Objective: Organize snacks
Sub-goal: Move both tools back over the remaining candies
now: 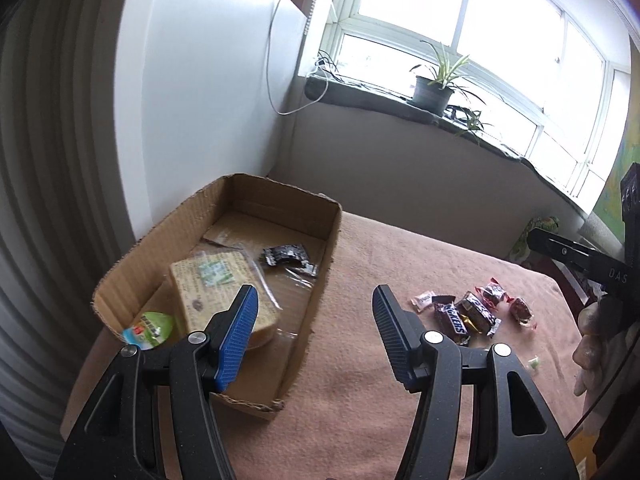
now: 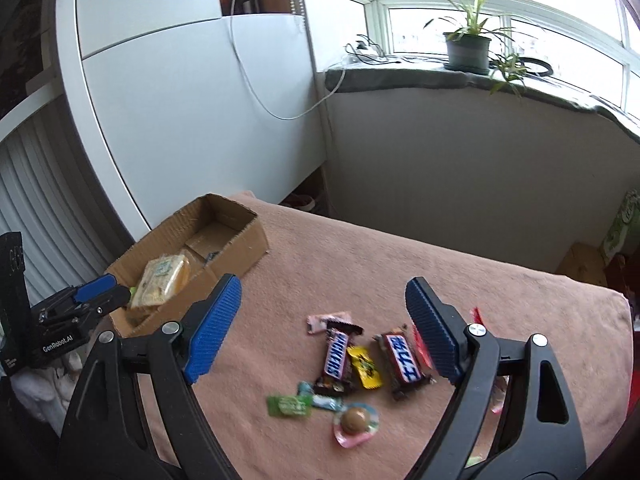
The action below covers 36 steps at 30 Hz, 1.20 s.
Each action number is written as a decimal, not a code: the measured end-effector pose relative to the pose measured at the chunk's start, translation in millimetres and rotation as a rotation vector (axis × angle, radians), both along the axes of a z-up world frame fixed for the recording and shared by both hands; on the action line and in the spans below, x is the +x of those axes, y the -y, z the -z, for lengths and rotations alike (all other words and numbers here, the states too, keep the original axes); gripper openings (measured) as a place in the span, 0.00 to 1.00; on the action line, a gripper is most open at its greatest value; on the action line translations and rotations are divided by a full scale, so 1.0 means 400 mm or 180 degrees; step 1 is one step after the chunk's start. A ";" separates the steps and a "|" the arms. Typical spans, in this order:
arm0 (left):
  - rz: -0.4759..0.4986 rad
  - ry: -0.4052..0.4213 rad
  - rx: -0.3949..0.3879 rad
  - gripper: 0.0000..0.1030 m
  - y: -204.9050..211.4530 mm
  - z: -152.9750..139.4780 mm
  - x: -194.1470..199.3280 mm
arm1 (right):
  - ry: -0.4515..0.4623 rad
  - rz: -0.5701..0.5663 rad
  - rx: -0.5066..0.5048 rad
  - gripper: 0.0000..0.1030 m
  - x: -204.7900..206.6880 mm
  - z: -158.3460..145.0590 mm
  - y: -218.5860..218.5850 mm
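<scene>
My right tongs (image 2: 323, 312) hang released right over the candy bars (image 2: 370, 354), lying lengthwise toward me on the table (image 2: 500, 280); left tongs (image 1: 314, 312), also released, are nearer the box (image 1: 320, 248).

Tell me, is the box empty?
No. The box is open on top and already holds a wrapped yellow cake, a green-lidded cup and a dark wrapper.

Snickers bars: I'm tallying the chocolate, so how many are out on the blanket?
2. One Snickers bar lies left of the yellow candy, the other right of it. More may hide behind the gripper fingers.
</scene>
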State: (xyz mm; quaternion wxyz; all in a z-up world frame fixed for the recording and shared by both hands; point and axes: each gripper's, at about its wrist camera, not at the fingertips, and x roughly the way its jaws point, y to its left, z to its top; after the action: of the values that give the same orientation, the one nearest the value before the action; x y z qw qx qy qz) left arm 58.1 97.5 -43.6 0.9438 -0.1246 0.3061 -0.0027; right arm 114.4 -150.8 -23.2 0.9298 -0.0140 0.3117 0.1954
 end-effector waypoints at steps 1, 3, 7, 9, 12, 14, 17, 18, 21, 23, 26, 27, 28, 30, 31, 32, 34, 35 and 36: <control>0.0052 -0.0011 -0.0002 0.57 0.015 0.003 0.002 | -0.0020 0.0048 -0.0035 0.84 -0.011 0.010 0.025; 0.0148 -0.0047 0.0000 0.57 0.040 0.011 0.005 | -0.0064 0.0124 -0.0090 0.84 -0.032 0.030 0.071; 0.0368 -0.0118 -0.0002 0.57 0.103 0.028 0.004 | -0.0177 0.0297 -0.0037 0.84 -0.069 0.067 0.167; 0.0487 -0.0165 -0.0002 0.57 0.134 0.039 0.006 | -0.0227 0.0376 -0.0007 0.84 -0.085 0.084 0.205; 0.0659 -0.0203 0.0003 0.57 0.179 0.049 0.006 | -0.0308 0.0442 0.0059 0.84 -0.109 0.112 0.252; 0.0747 -0.0235 0.0040 0.57 0.207 0.057 0.007 | -0.0339 0.0498 0.0022 0.84 -0.122 0.131 0.269; 0.0886 -0.0314 0.0054 0.57 0.240 0.075 0.015 | -0.0438 0.0557 0.0029 0.84 -0.135 0.163 0.297; 0.0924 -0.0337 0.0058 0.55 0.250 0.080 0.018 | -0.0479 0.0576 0.0026 0.84 -0.137 0.173 0.300; 0.1035 -0.0406 0.0126 0.55 0.281 0.097 0.028 | -0.0620 0.0635 0.0006 0.84 -0.145 0.204 0.313; 0.1116 -0.0436 0.0204 0.55 0.300 0.106 0.032 | -0.0696 0.0609 0.0059 0.84 -0.157 0.220 0.318; 0.1219 -0.0496 0.0262 0.55 0.322 0.119 0.047 | -0.0809 0.0548 0.0137 0.84 -0.172 0.244 0.316; 0.1250 -0.0508 0.0285 0.54 0.328 0.122 0.052 | -0.0839 0.0534 0.0134 0.84 -0.174 0.250 0.311; 0.1283 -0.0523 0.0301 0.54 0.333 0.126 0.058 | -0.0860 0.0523 0.0145 0.84 -0.174 0.256 0.308; 0.1328 -0.0560 0.0318 0.54 0.342 0.135 0.070 | -0.0905 0.0527 0.0162 0.83 -0.168 0.268 0.302; 0.1352 -0.0581 0.0335 0.54 0.347 0.141 0.075 | -0.0923 0.0538 0.0160 0.79 -0.164 0.273 0.301; 0.1382 -0.0595 0.0362 0.54 0.353 0.145 0.079 | -0.0951 0.0550 0.0169 0.77 -0.157 0.279 0.300; 0.1440 -0.0623 0.0430 0.54 0.363 0.155 0.082 | -0.1008 0.0554 0.0207 0.72 -0.143 0.293 0.298; 0.1472 -0.0640 0.0447 0.54 0.368 0.159 0.085 | -0.1031 0.0568 0.0209 0.71 -0.136 0.301 0.295; 0.1490 -0.0654 0.0469 0.54 0.371 0.163 0.087 | -0.1045 0.0588 0.0208 0.71 -0.127 0.308 0.293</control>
State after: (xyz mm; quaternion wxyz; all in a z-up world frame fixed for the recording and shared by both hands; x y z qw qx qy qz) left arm 93.1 -50.8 -108.9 0.8880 0.0190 0.4201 -0.1860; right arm 63.8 -267.8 -146.2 0.8804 0.0770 0.4527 0.1188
